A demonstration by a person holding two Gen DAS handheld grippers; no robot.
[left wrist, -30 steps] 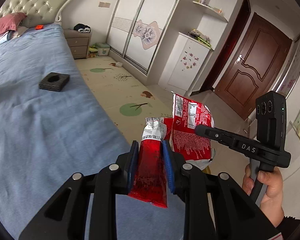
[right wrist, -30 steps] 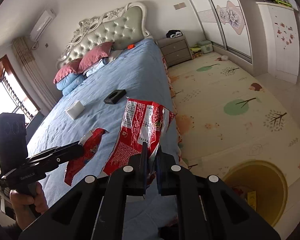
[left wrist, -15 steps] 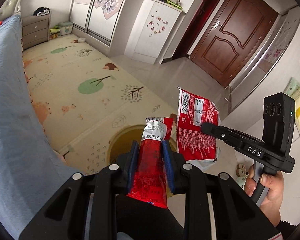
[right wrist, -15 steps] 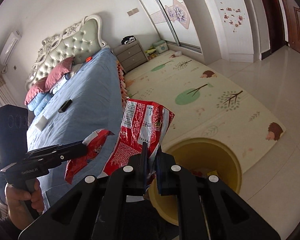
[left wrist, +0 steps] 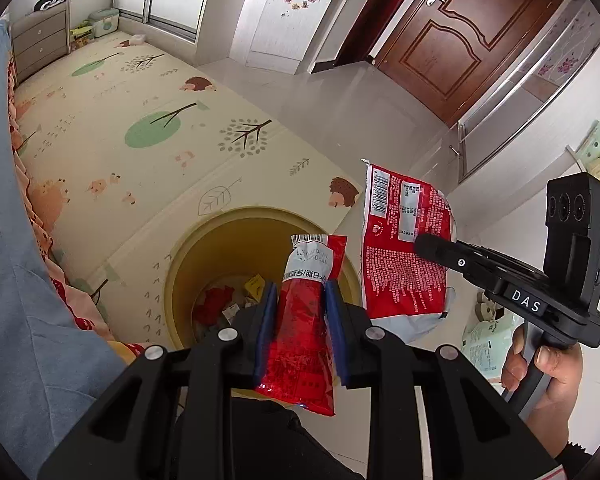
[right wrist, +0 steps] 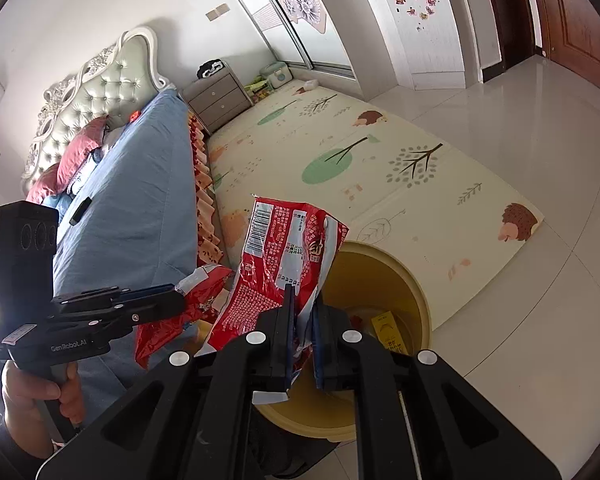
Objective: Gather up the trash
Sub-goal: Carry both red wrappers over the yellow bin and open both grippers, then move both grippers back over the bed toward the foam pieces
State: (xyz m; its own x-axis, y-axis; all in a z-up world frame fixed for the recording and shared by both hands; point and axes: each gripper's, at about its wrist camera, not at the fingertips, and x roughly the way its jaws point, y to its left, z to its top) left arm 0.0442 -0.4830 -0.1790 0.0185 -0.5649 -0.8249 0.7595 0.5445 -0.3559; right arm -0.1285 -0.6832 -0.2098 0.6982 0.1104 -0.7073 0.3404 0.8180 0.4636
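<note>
My left gripper (left wrist: 300,294) is shut on a small red snack packet (left wrist: 306,320) that stands upright between its blue pads, above the mouth of a yellow trash bin (left wrist: 187,264). Beside it to the right, my right gripper (left wrist: 420,245) pinches a larger crumpled red wrapper (left wrist: 404,256). In the right wrist view that gripper (right wrist: 303,300) is shut on the large wrapper (right wrist: 283,256), held over the bin (right wrist: 404,292). The left gripper (right wrist: 175,300) shows at the left with the small packet (right wrist: 187,300). Several scraps lie inside the bin.
The blue bed (right wrist: 139,200) runs along the left, its edge close to the bin. A patterned play mat (left wrist: 139,128) covers the floor beyond. A grey nightstand (right wrist: 219,98), white wardrobe (left wrist: 291,8) and brown door (left wrist: 460,36) stand farther off. Tissue packs (left wrist: 488,344) lie at the right.
Both grippers swung away from the bed and lowered toward the yellow bin, each keeping its wrapper. The bin is now close beneath them and its contents show.
</note>
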